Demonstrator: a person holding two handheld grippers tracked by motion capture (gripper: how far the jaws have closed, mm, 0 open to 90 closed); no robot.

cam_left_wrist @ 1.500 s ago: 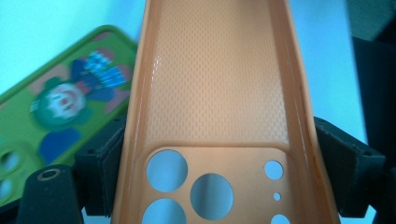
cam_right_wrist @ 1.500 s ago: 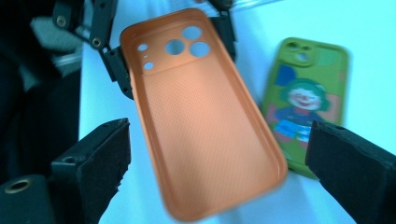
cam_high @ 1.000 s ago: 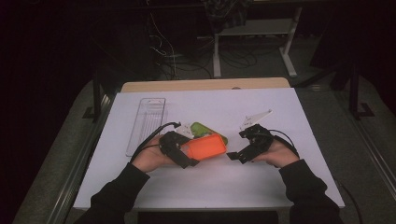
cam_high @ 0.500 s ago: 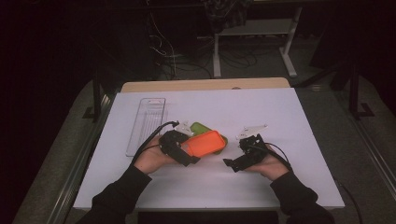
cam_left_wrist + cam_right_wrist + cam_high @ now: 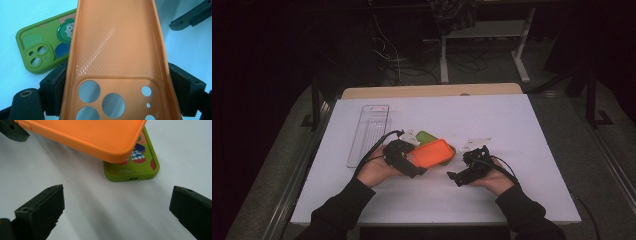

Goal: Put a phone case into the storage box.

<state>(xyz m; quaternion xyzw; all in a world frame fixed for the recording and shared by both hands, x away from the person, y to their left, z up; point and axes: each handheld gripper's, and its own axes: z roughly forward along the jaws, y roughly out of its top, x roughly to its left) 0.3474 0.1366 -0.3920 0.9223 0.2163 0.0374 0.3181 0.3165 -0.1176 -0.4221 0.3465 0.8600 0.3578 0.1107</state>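
**Right claw backs off, orange case stays with the left**

A second ago our right gripper (image 5: 458,176) sat close beside the free end of the orange phone case (image 5: 432,152); now we have drawn it back toward five o'clock of the case, and white table shows between them. In the right gripper view its jaws stand wide apart with nothing between them, and the case's rounded corner hangs ahead at twelve o'clock. The orange case has hardly shifted over that second.

Our left gripper (image 5: 117,82) is clamped across the camera-hole end of the orange case, one pad (image 5: 53,82) pressed on each long edge, and it carries the case tilted above the table (image 5: 522,130), inner side up. The case partly covers the green phone case (image 5: 46,47), which lies flat on the table at about eleven o'clock in the left gripper view.

We judge that the retreat means the right hand has let the orange case go to the left claw alone, or is lining up for a fresh approach; which one we cannot tell.

Our count: two phone cases, one orange and one green; one clear tray (image 5: 368,134) at ten o'clock of the cases; two grippers; and some clear wrapping (image 5: 472,141) at two o'clock, its number of pieces too faint to tell.
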